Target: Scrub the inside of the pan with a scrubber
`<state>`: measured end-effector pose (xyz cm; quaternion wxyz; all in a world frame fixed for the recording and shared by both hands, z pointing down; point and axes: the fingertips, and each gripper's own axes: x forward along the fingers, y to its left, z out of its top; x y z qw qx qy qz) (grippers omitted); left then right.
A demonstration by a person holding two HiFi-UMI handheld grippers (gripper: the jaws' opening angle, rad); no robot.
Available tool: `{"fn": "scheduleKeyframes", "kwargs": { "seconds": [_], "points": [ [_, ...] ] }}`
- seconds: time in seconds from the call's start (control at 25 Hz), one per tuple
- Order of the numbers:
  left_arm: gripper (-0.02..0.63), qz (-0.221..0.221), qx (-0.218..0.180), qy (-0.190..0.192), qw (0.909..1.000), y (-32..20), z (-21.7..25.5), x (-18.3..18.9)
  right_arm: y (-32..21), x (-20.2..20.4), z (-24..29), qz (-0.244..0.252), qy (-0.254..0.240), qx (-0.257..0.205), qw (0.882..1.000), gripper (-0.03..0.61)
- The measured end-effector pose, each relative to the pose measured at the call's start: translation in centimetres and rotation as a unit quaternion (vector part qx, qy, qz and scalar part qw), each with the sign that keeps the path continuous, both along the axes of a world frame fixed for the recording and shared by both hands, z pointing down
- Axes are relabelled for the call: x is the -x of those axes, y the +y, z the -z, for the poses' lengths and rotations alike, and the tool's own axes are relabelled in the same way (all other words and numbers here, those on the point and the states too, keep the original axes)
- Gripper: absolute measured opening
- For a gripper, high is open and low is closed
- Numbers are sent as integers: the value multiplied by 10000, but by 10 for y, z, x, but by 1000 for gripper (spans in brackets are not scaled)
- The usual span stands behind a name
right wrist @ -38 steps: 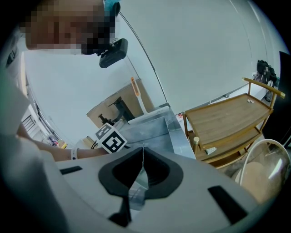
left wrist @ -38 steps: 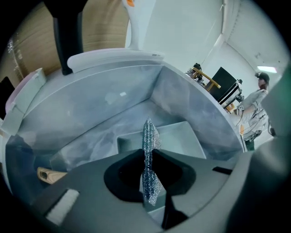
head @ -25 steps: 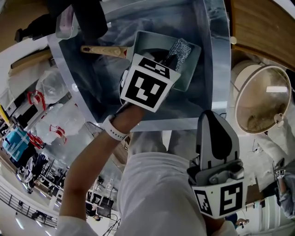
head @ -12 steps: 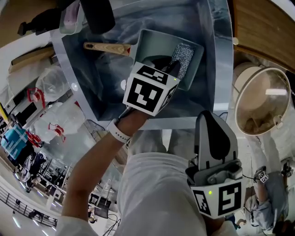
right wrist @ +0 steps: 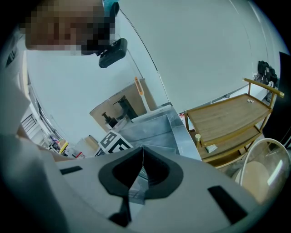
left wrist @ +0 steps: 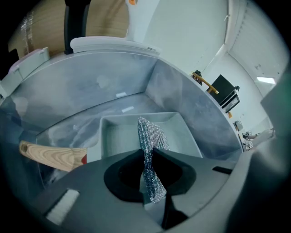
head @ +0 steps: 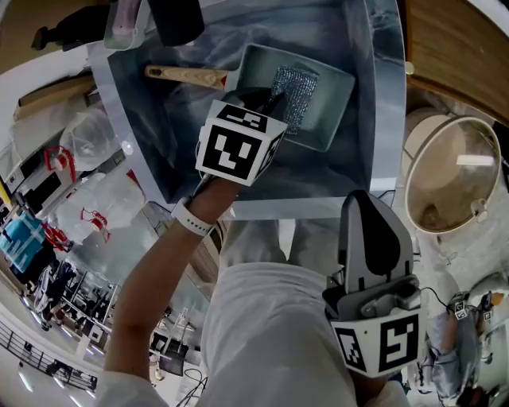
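Note:
A pale rectangular pan (head: 328, 94) with a wooden handle (head: 184, 76) lies in the steel sink (head: 374, 119). My left gripper (head: 270, 99) reaches into the pan, shut on a silver mesh scrubber (head: 290, 87) that rests on the pan's floor. In the left gripper view the scrubber (left wrist: 150, 136) stands edge-on between the jaws of the left gripper (left wrist: 148, 159), over the pan (left wrist: 118, 134), with the handle (left wrist: 52, 154) at the left. My right gripper (head: 364, 203) is held back near the person's body, outside the sink. In its own view the right gripper (right wrist: 142, 157) is shut on nothing.
A round pot with a glass lid (head: 453, 171) sits right of the sink, below a wooden shelf (head: 461, 48). A dark faucet (head: 175, 16) stands at the sink's far edge. Plastic bags (head: 95, 143) lie to the left. The wooden shelf (right wrist: 227, 113) shows in the right gripper view.
My left gripper has slid the scrubber leftward across the pan's floor, away from the right wall. The right gripper has stayed where it was.

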<state>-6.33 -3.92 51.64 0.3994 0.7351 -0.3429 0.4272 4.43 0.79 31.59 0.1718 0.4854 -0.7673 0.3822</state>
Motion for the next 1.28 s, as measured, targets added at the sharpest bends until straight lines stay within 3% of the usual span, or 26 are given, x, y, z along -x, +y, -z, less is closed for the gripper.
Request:
{"fn": "scheduleKeyframes", "kwargs": {
  "seconds": [0.4, 0.6, 0.84, 1.28],
  "points": [
    [63, 181, -185, -493, 9984, -12, 6, 56, 4, -4, 3, -26, 35, -14, 10000, 8],
    [63, 366, -227, -561, 9975, -17, 9, 69, 6, -10, 4, -69, 92, -24, 9999, 8],
    [63, 456, -262, -489, 9974, -27, 6, 59, 7, -10, 3, -104, 84, -10, 9999, 8],
    [63, 202, -131, -24, 9997, -17, 2, -7, 8, -15, 0, -177, 90, 11, 9998, 8]
  ]
}}
